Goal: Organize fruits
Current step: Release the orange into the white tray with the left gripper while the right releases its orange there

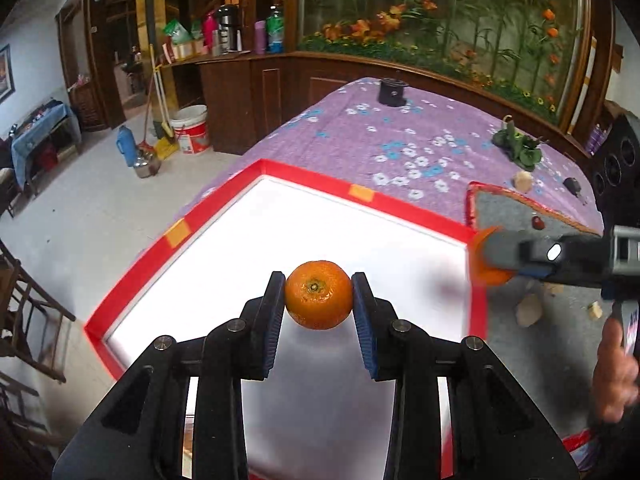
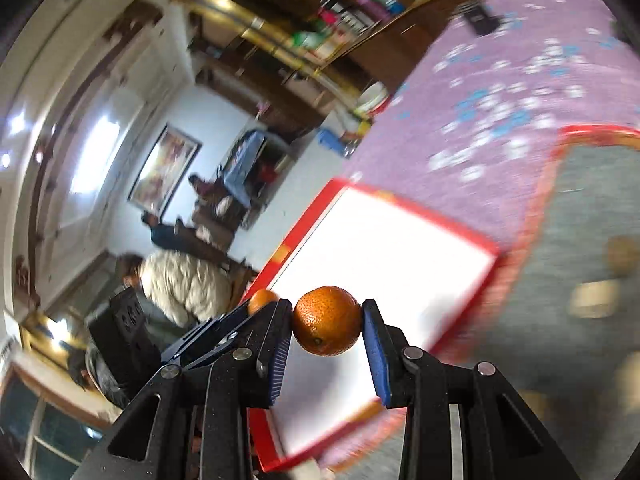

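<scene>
Overhead, so to speak, both hand-held grippers hung above the surface [image 1: 400,136], which wore a purple cloth dotted with white and blue flowers. Largest on it was the white tray [image 1: 280,240] with its red rim, and beside that, toward three o'clock, a grey mat [image 1: 520,320] edged in red with a few pale scraps of something and one small dark-red fruit; I could not tell what the scraps were.

The left hand-held gripper [image 1: 319,294] was pinching an orange [image 1: 319,294] between its blue pads, stem scar facing the camera, directly over the white floor of the tray. The right hand-held gripper [image 2: 327,321] was likewise closed on a second orange [image 2: 327,321], and its view was blurred and tilted. It sat over the tray's three o'clock edge, reaching in from the mat side, with the tray's open floor lying toward its nine o'clock.

By my reckoning the left one was the nearer to setting down: the tray floor lay straight below its fruit. Being round, neither orange had a long axis to mind.

Both fruits looked firm, bright and pebbled, the left one lighter in colour, the right one darker and glossier.
</scene>
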A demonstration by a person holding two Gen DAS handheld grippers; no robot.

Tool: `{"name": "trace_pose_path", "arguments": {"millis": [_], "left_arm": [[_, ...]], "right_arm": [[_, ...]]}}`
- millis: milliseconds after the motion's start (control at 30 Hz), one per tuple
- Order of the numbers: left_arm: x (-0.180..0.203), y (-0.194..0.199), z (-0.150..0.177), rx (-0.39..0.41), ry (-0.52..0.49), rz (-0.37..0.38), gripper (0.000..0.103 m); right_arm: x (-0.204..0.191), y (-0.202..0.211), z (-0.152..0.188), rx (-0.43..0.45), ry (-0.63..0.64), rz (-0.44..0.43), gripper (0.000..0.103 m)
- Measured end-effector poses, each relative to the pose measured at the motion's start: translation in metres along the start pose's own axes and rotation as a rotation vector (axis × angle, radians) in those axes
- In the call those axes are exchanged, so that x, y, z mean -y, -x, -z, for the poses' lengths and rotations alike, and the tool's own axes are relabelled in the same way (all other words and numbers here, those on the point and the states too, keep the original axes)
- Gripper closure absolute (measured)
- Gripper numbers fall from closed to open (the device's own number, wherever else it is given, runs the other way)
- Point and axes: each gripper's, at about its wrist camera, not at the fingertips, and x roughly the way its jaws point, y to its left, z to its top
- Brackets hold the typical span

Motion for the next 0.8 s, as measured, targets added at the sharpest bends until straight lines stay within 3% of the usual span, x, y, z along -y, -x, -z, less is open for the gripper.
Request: {"name": "trace_pose_path", "arguments": {"millis": [267, 533, 600, 733, 800], "left_arm": [[-0.014, -0.011, 0.014, -0.014, -0.010, -0.051, 0.070], [-0.021, -0.017, 0.022, -0.059, 0.001, -0.093, 0.069], [-0.022, -0.013, 0.021, -0.049, 0.006, -0.100, 0.067], [-0.024, 0.005, 0.019, 0.011, 0.004, -0.128, 0.040], [-0.024, 0.014, 0.020, 0.039, -0.003, -0.137, 0.038]], "right_arm": [[-0.034, -0.067, 0.023, -0.069, 0.105, 0.133, 0.069], [-0.040, -0.091, 0.033, -0.097, 0.187, 0.315, 0.069], [-0.037, -0.081, 0.032, -0.104, 0.187, 0.327, 0.068], [-0.030, -0.052, 0.025, -0.006, 0.152, 0.254, 0.066], [-0.026, -0.033, 0.023, 0.048, 0.147, 0.252, 0.065]]}}
